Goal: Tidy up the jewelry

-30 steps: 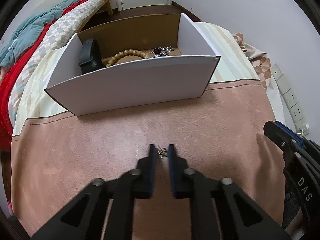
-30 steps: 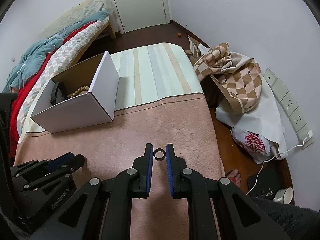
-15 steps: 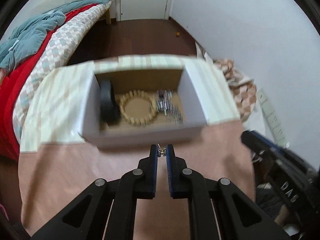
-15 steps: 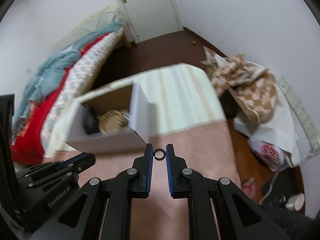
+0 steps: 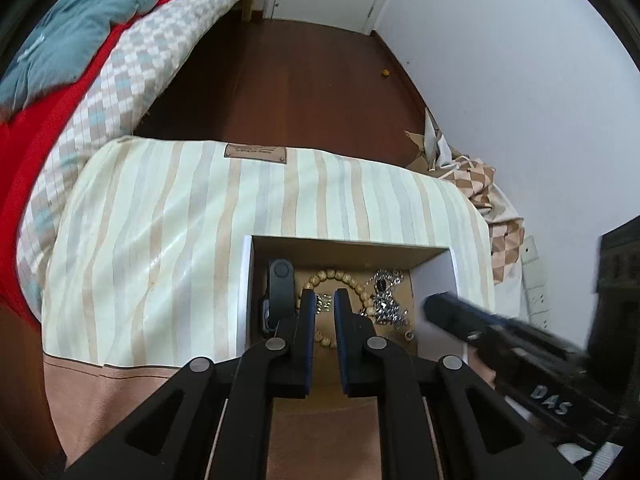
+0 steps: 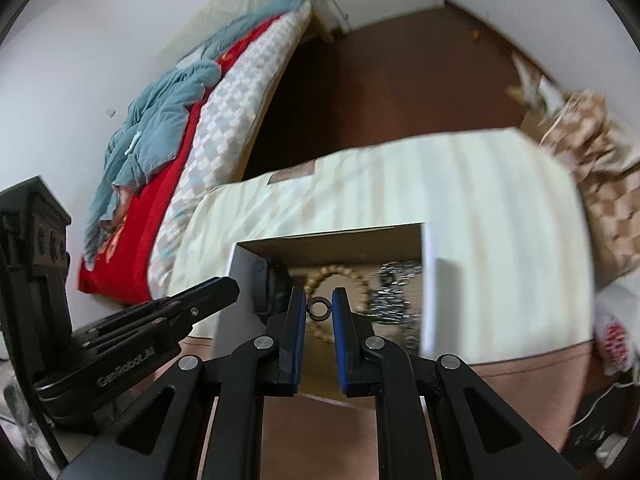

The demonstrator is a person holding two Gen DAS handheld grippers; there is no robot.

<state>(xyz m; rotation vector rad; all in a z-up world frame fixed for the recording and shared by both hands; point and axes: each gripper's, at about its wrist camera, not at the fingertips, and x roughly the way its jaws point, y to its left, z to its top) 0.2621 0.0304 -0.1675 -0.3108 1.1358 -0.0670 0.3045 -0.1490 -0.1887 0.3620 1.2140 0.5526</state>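
My left gripper point(image 5: 324, 304) is shut on a small metal earring point(image 5: 325, 302) and holds it over the open white box point(image 5: 245, 280). Inside the box lie a black watch point(image 5: 279, 288), a wooden bead bracelet point(image 5: 344, 278) and a silver chain necklace point(image 5: 386, 300). My right gripper point(image 6: 319, 307) is shut on a dark ring point(image 6: 319, 308) and hangs above the same box point(image 6: 429, 280), beside the left gripper point(image 6: 168, 320). The right gripper also shows at the box's right side in the left wrist view point(image 5: 480, 332).
The box stands on a striped cream cushion point(image 5: 160, 248) over a pink cloth point(image 5: 72, 388). A bed with red and teal covers point(image 5: 80, 48) lies to the left. A checkered cloth pile point(image 5: 480, 192) and wall sockets point(image 5: 536, 280) are on the right.
Both grippers have lifted off the pink cloth with their pieces and moved forward, so that they now hang over the open box and look down into it.
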